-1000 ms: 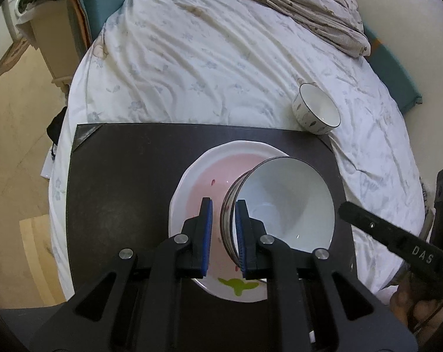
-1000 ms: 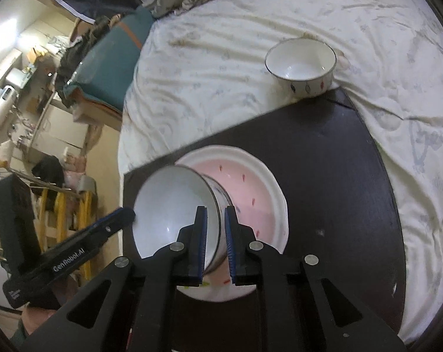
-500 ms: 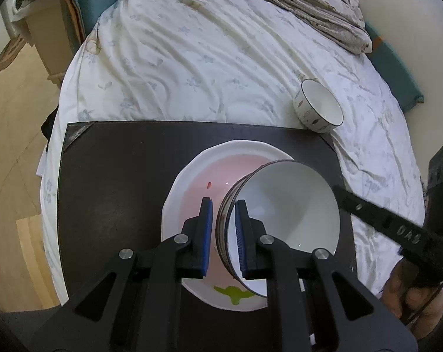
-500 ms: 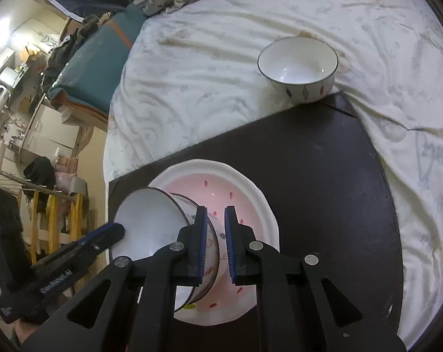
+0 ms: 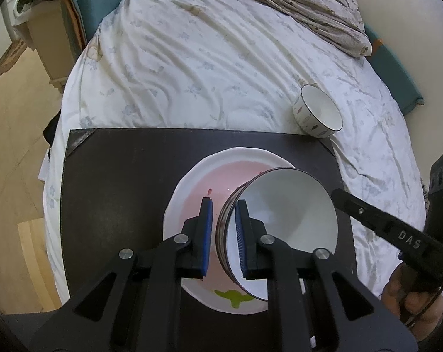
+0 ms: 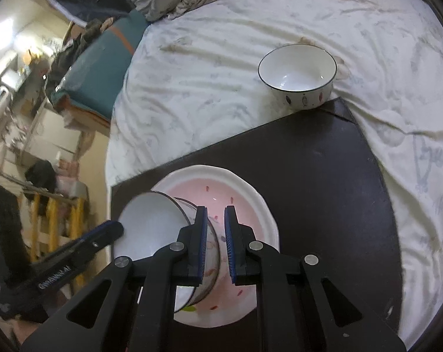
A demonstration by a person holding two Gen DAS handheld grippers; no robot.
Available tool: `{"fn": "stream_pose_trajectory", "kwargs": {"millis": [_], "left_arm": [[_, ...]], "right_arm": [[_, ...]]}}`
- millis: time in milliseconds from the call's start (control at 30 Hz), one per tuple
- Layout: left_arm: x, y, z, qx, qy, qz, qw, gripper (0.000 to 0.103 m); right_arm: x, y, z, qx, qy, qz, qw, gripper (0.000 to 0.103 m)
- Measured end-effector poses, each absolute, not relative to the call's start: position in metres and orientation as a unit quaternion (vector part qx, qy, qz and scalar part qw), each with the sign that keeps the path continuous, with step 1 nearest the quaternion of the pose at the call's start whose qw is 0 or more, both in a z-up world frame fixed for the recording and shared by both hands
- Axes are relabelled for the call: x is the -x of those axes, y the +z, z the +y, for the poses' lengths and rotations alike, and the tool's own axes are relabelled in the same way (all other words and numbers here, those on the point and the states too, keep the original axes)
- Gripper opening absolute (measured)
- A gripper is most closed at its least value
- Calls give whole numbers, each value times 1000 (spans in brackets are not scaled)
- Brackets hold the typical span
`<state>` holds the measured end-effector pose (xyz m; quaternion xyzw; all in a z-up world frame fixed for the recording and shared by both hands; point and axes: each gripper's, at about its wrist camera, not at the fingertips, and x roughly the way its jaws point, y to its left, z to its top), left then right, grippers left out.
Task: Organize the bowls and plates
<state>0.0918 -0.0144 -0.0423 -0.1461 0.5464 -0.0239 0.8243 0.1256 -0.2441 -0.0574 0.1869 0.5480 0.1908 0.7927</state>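
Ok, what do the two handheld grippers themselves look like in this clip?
Both are matte black plastic with silver pivot screws and blue ribbed pads lining the fingers. The left gripper shows white lettering, partly legible, in the right view; the right gripper reads "DAS" in the left view. No sleeves visible.

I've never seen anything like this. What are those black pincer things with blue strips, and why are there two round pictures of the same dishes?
No robot here: a person holds a hand-operated gripper in each hand, and each carries a wide-angle camera looking along its fingers. One picture comes from the left gripper, the other from the right gripper. A dark board lies on a bed's white sheet. On the board sits a pink-centred plate. The left gripper pinches the rim of a tilted white bowl above that plate; the right gripper's fingers straddle the same bowl's wall. A second bowl rests on the sheet beside the board's corner.
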Motion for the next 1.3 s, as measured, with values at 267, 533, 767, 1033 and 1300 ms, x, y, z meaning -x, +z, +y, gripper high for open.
{"fn": "stream_pose_trajectory", "kwargs": {"millis": [267, 533, 767, 1033, 1300], "left_arm": [[-84, -29, -21, 95, -13, 532, 841, 17], [-78, -23, -22, 62, 18, 528, 847, 34], [-80, 3, -37, 5, 28, 502, 865, 34], [-96, 28, -71, -19, 7, 489, 872, 34], [-129, 49, -109, -34, -3, 484, 875, 35]], "right_arm": [[-121, -44, -247, -191, 202, 530, 801, 15], [-115, -34, -259, -213, 206, 519, 802, 15], [-111, -23, -282, -230, 189, 505, 810, 17], [-101, -5, -308, -242, 181, 479, 824, 17], [-111, 14, -343, -242, 139, 449, 849, 18]]}}
